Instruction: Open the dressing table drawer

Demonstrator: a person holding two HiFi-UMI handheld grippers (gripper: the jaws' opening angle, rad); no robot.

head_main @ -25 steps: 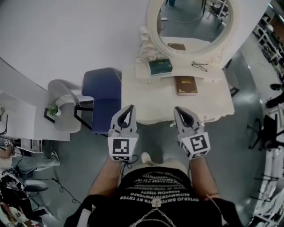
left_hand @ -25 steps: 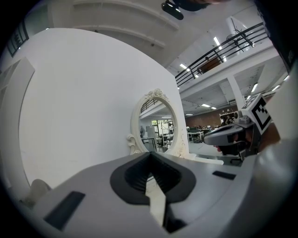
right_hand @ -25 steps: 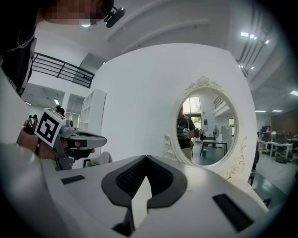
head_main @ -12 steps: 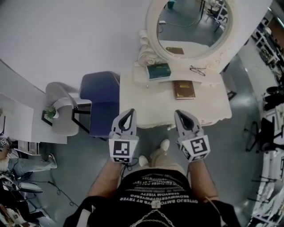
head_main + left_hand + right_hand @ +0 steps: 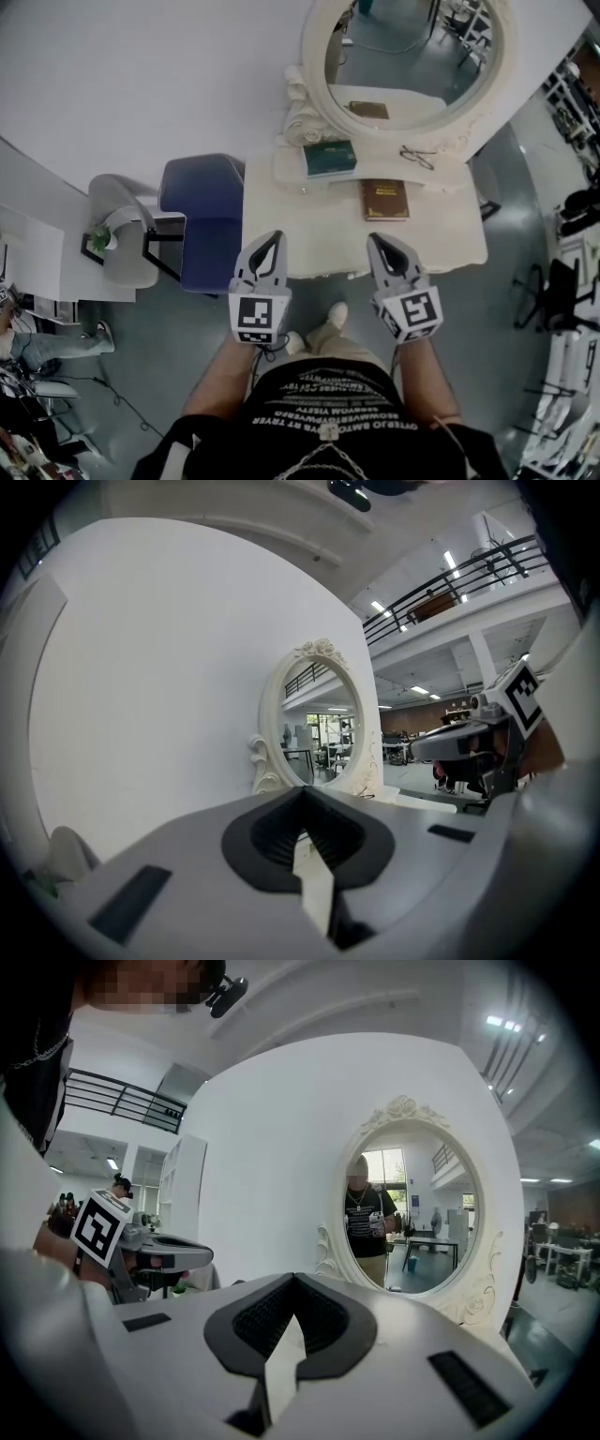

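The white dressing table [image 5: 441, 230] stands against the wall under its oval mirror [image 5: 314, 52]. Its drawer front is hidden from above, below the front edge. My left gripper [image 5: 273, 238] and right gripper [image 5: 378, 241] are side by side, both shut and holding nothing. In the head view their tips overlap the tabletop's front strip. The left gripper view shows its shut tips [image 5: 302, 799] aimed at the mirror [image 5: 323, 733]. In the right gripper view, the closed tips [image 5: 293, 1283] also face the mirror [image 5: 412, 1208].
On the table lie a teal book [image 5: 329, 157], a brown book [image 5: 384, 199] and a pair of glasses [image 5: 417, 157]. A blue chair [image 5: 202, 220] stands left of the table. Further left are a grey seat [image 5: 122, 234] and a small plant [image 5: 97, 242]. Desks and chairs crowd the right.
The person has stepped towards the dressing table, so the table and mirror sit a little lower and larger in the head view. Both grippers stayed shut and moved along with the person.
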